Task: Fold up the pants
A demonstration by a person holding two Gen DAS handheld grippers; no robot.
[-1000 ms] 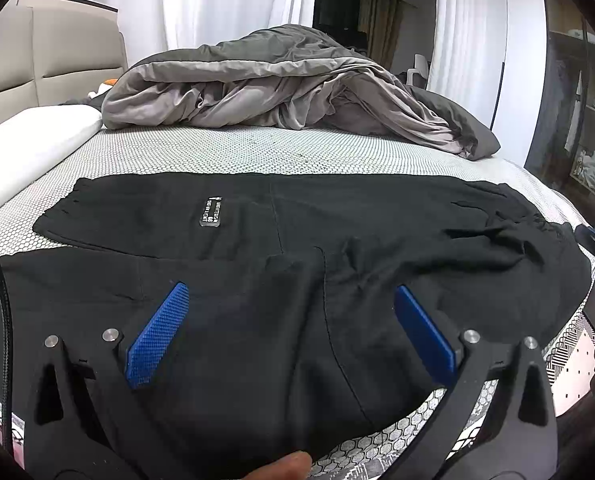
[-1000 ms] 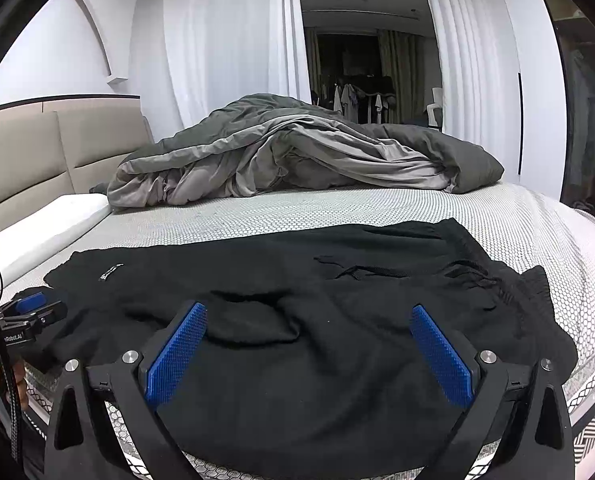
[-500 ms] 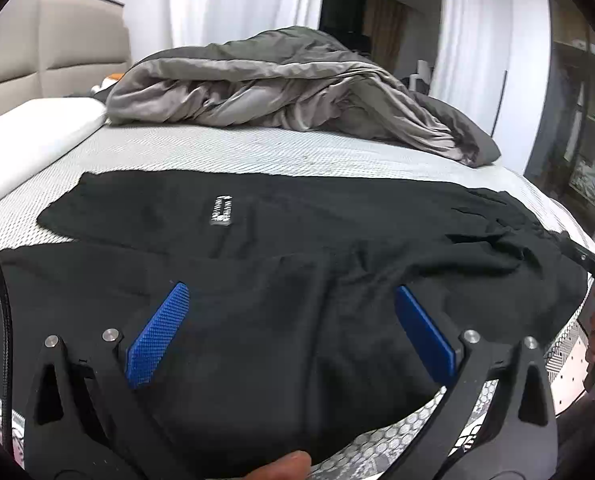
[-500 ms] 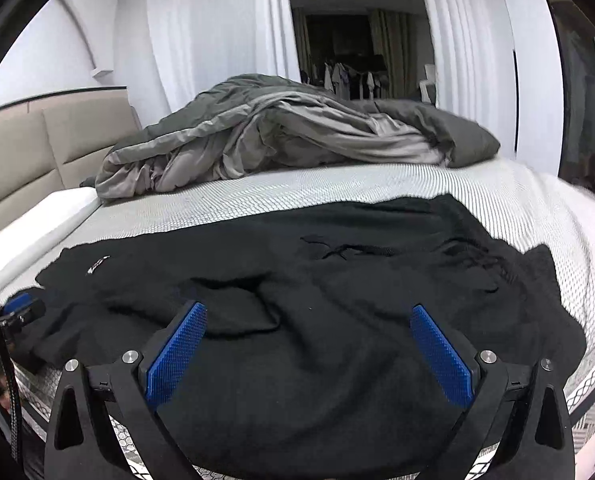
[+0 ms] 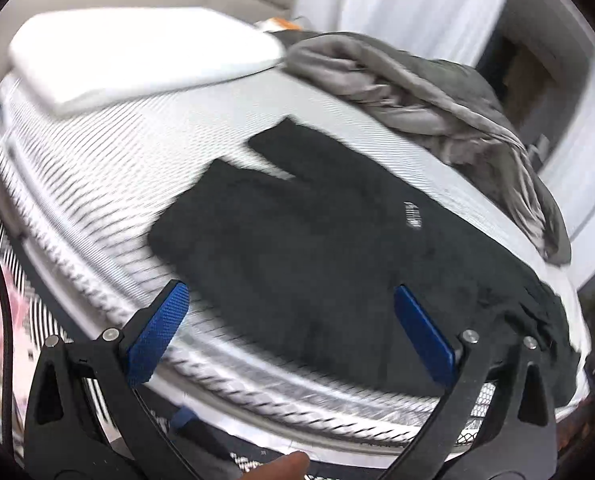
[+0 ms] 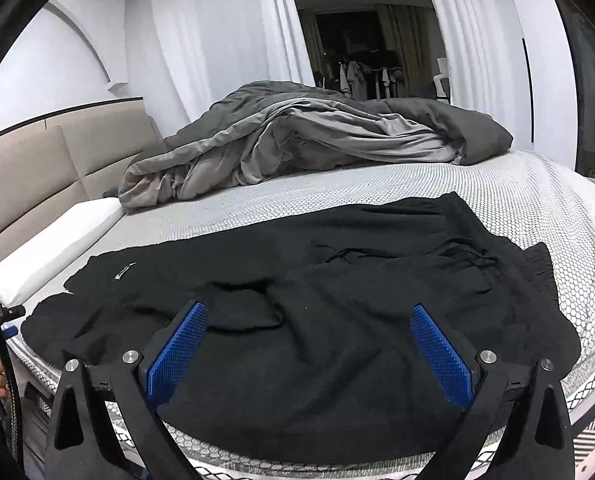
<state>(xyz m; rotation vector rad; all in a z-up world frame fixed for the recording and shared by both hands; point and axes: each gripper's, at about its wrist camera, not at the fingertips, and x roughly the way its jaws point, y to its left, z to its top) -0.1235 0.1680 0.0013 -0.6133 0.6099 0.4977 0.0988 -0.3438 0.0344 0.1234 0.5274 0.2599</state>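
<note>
Black pants [image 5: 317, 240] lie spread flat across the near edge of the bed, legs to the left, waistband with drawstring to the right [image 6: 477, 256]. A small white label [image 5: 411, 216] shows on one leg. My left gripper [image 5: 289, 328] is open and empty, above the bed edge near the leg ends; this view is blurred. My right gripper [image 6: 309, 348] is open and empty, just above the pants' middle [image 6: 337, 320]. Nothing is held.
A crumpled grey duvet [image 6: 297, 144] lies at the far side of the mattress [image 6: 377, 192]. A white pillow [image 5: 137, 52] and a beige headboard [image 6: 37, 160] are at the left. The bed edge [image 5: 257, 392] runs just below both grippers.
My left gripper has swung left and tilted, now facing the leg ends and pillow with motion blur. My right gripper has hardly moved. Both stay open.
</note>
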